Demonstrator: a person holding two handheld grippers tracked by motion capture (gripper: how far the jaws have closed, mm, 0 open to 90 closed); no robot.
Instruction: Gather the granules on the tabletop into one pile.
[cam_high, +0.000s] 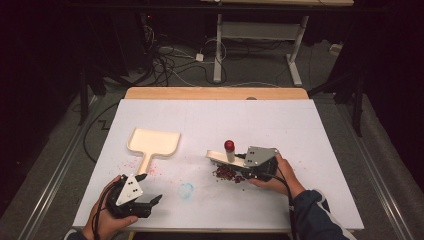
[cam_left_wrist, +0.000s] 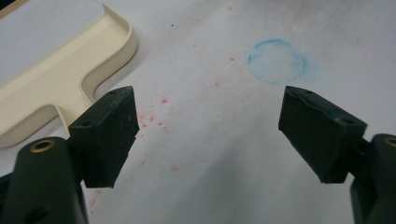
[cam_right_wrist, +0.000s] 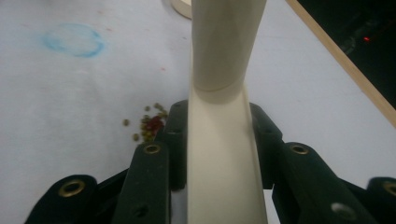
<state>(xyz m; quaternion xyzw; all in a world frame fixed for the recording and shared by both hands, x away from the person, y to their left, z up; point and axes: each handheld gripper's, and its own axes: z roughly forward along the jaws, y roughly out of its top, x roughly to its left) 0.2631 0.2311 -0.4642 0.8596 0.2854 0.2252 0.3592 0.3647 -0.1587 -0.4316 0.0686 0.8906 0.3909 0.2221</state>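
My right gripper (cam_high: 243, 165) is shut on the handle of a cream tool (cam_high: 218, 157), just right of the table's middle. Its flat end points left, and a cream post with a red cap (cam_high: 229, 145) rises from it. In the right gripper view the cream tool (cam_right_wrist: 219, 140) is clamped between both jaws of that gripper (cam_right_wrist: 219, 119). A pile of dark red and green beads (cam_high: 227, 173) lies under the tool; those beads (cam_right_wrist: 149, 124) are left of the jaws. My left gripper (cam_high: 150, 188) stands open near the front left, its jaws (cam_left_wrist: 208, 135) wide over bare table.
A cream dustpan (cam_high: 153, 144) lies left of centre, with its handle toward me and the left gripper; in the left gripper view the dustpan (cam_left_wrist: 56, 79) is at the upper left. Red specks dot the table near it. A blue ring mark (cam_high: 186, 190) sits between the hands.
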